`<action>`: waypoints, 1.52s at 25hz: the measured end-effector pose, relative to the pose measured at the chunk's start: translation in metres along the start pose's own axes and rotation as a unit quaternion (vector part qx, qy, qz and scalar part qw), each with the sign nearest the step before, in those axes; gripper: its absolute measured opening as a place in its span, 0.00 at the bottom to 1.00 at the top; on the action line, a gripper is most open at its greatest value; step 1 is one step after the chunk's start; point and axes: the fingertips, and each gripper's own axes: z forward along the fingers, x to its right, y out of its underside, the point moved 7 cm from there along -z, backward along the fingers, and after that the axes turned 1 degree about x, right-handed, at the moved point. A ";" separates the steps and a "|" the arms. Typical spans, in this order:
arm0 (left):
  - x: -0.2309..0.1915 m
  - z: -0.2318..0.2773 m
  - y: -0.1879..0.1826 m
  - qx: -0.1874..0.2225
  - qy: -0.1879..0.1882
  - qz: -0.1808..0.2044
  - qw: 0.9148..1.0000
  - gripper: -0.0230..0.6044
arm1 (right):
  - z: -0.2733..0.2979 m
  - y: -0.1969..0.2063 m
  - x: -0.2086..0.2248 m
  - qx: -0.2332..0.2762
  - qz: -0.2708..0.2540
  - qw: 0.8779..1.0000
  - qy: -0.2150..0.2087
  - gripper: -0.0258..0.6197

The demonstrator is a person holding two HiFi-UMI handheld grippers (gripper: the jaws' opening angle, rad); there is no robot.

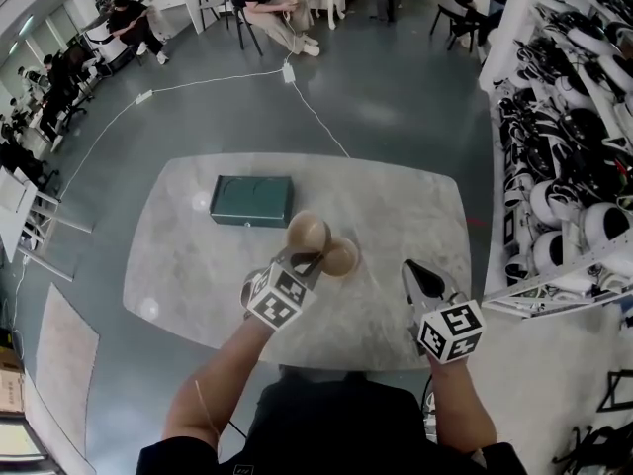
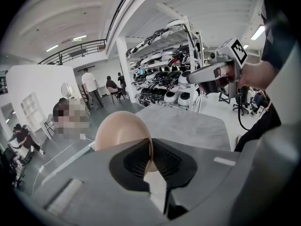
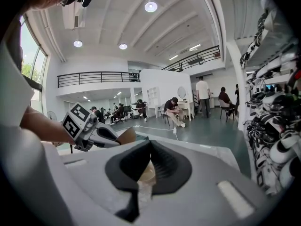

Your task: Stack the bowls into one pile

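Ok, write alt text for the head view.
The left gripper holds a tan bowl by its rim over a marble table, beside a second bowl. The right gripper is shut and empty; a green box lies farther back.

Left gripper [image 1: 314, 260] clamped (right gripper [image 1: 412, 268] closed)

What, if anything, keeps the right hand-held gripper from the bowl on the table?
Yes, it looks reachable: only bare table lies between the right hand-held gripper and that bowl. Its jaws are shut, so they must open, and the left hand-held gripper holds a second bowl close beside it.
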 end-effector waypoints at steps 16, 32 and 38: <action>0.013 0.070 0.007 -0.059 0.065 0.050 0.995 0.07 | -0.005 0.019 0.028 -0.007 0.033 0.999 0.030 0.05; 0.025 0.133 0.039 -0.145 0.118 0.111 0.976 0.07 | -0.023 0.051 0.057 -0.024 0.072 0.994 0.075 0.05; 0.027 0.143 0.036 -0.149 0.124 0.105 0.975 0.08 | -0.027 0.053 0.065 -0.023 0.073 0.994 0.077 0.05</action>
